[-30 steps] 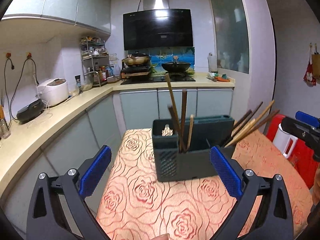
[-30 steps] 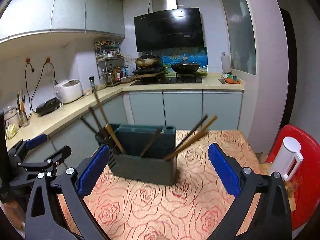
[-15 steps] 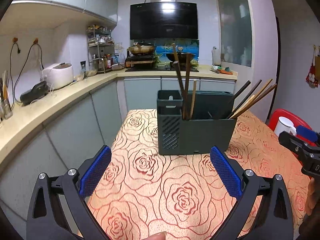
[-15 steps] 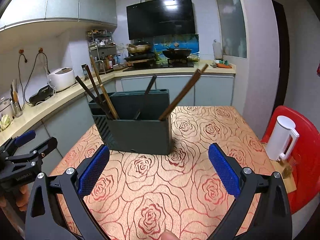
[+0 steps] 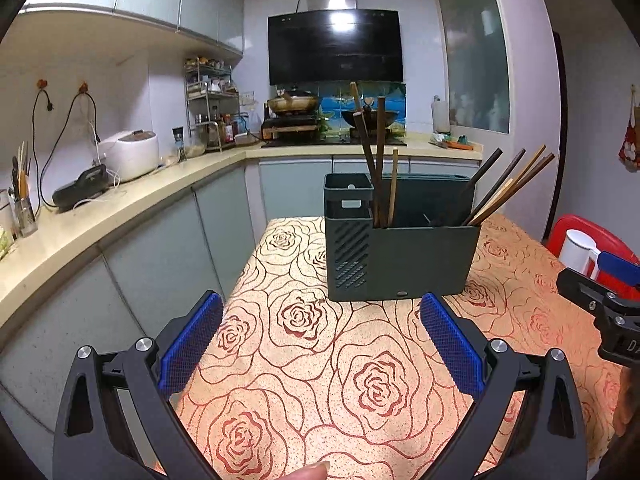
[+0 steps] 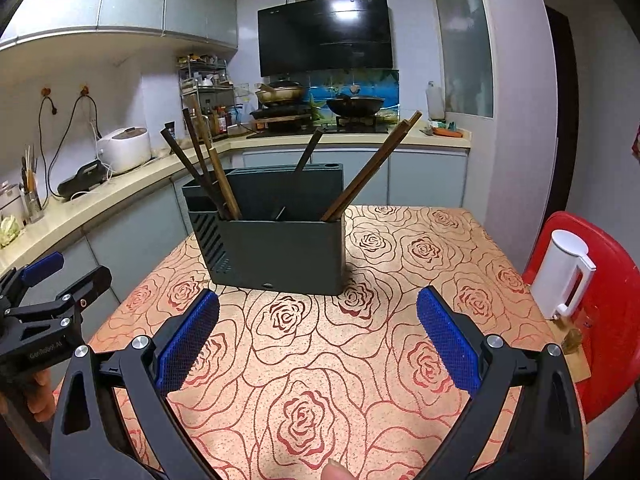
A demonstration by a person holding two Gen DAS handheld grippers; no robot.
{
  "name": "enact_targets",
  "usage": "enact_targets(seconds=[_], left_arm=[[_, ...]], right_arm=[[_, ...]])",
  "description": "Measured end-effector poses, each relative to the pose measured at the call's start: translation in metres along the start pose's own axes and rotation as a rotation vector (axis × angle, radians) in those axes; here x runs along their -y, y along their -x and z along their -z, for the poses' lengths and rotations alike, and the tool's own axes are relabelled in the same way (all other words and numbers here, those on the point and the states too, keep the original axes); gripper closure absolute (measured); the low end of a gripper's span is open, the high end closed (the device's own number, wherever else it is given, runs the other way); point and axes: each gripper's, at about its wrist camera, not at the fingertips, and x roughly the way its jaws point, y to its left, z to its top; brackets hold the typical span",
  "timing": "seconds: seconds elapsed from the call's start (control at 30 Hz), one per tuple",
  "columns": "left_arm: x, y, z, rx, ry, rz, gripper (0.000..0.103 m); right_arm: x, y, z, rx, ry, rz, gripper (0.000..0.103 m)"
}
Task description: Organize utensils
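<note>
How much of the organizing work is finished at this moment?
Chopsticks already stand in the dark holder, but in scattered leaning groups. Nothing is in hand: the left tool and right tool are open and empty. Gathering the right-side chopsticks seems left.

Both grippers — farther from holder (image 5: 400, 248)

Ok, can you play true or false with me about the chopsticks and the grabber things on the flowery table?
1. Both grippers, left gripper and right gripper, are open and empty. True.
2. The chopsticks lie flat on the tablecloth. False: they stand leaning inside the dark green holder.
3. The holder stands on the rose-patterned tablecloth. True.
4. The white jug is inside the holder. False: it stands off to the side by the red chair.
</note>
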Motion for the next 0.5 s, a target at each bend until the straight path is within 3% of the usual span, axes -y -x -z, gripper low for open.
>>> enact_targets(seconds=[0.5], left_arm=[[-0.0016,0.0015,-0.0073,0.013,0.001,0.005,0.007]], right_arm=[[-0.0039,0.0059,-0.0041,0.038,0.017,0.013,0.007]])
